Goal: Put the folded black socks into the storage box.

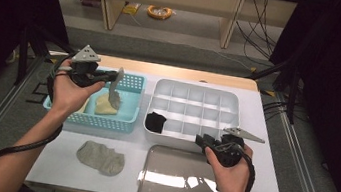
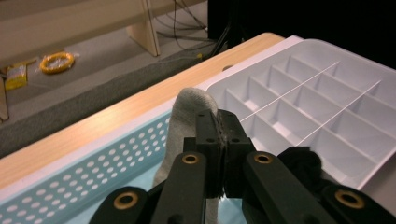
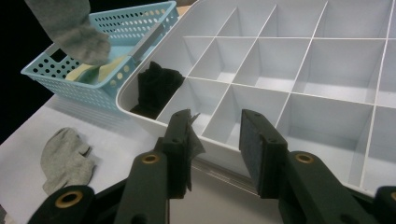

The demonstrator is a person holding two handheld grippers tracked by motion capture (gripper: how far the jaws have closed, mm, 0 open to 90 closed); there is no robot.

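I had my left gripper (image 1: pixel 110 78) clamped tight on a grey sock (image 1: pixel 115 88), hanging above the blue basket (image 1: pixel 127 120); my right gripper (image 1: pixel 202 142) waited with jaws apart, holding nothing, by the white divider tray (image 1: pixel 194 92). To do this well, I judged I should lift until the toe cleared the basket rim. The sock's long axis ran vertical, free end pointing down.

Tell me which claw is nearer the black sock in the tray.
Right. The right claw hovers open just beside the black sock; the left claw is over the blue basket, holding a grey sock.
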